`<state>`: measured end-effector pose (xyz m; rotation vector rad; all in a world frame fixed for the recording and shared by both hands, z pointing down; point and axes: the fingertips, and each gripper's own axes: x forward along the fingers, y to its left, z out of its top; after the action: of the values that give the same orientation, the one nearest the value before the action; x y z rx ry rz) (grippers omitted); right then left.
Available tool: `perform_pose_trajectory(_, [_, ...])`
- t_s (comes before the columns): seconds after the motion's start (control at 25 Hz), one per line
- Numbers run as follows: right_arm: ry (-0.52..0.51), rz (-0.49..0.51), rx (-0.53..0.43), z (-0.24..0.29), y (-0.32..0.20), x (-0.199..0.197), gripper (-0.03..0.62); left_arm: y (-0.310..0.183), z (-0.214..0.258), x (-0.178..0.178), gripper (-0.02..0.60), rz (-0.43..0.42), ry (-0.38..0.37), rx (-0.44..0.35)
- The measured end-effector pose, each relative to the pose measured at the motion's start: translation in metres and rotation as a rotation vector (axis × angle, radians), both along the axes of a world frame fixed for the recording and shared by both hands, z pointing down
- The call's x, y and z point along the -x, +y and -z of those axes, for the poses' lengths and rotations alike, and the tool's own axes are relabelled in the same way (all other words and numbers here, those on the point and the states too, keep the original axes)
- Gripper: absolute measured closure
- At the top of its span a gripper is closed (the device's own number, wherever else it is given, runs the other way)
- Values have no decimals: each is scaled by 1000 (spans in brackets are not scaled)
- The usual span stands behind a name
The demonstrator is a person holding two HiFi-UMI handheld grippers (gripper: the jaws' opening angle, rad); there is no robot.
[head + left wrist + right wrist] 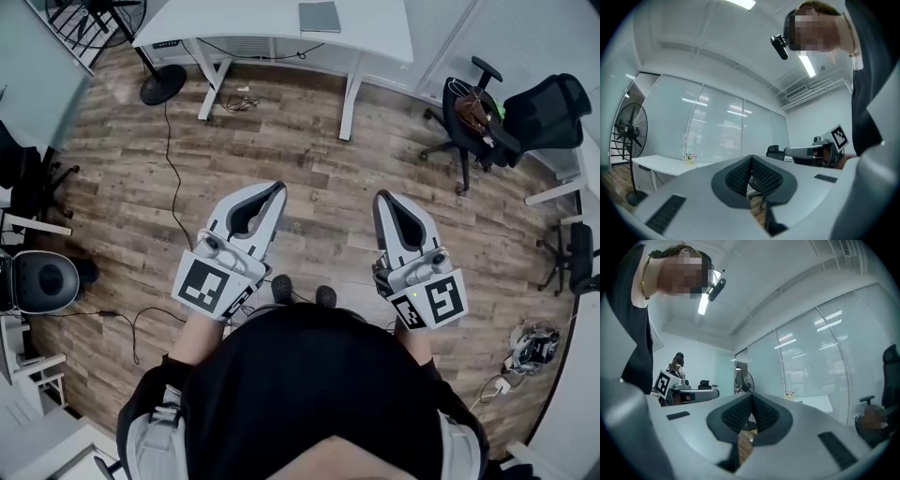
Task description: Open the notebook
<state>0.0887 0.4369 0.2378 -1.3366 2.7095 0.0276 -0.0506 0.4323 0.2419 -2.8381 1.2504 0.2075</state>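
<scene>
A grey notebook (pixel 320 16) lies closed on the white desk (pixel 234 21) at the far side of the room. I stand well back from it on the wooden floor. My left gripper (pixel 278 190) is held out level in front of me, its dark pads (pixel 740 176) pressed together with nothing between them. My right gripper (pixel 382 199) is held beside it, its pads (pixel 764 412) also together and empty. Each gripper shows in the other's view: the right gripper (pixel 813 151), the left gripper (pixel 689 392). The notebook is not visible in either gripper view.
A standing fan (pixel 103 19) with a round base (pixel 162 89) stands left of the desk, its cable (pixel 173 178) trailing over the floor. Black office chairs (pixel 473 117) are at the right, another chair (pixel 37 281) at the left. A person (pixel 677 363) stands far off.
</scene>
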Motion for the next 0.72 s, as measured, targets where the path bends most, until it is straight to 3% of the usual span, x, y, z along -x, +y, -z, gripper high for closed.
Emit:
perform_pose_trajectory(0.4, [30, -8, -24, -7, -4, 54, 589, -4, -11, 52, 571, 1, 4, 10])
perform_pose_trajectory(0.72, [40, -44, -9, -12, -8, 73, 589, -14, -17, 75, 571, -18, 3, 22])
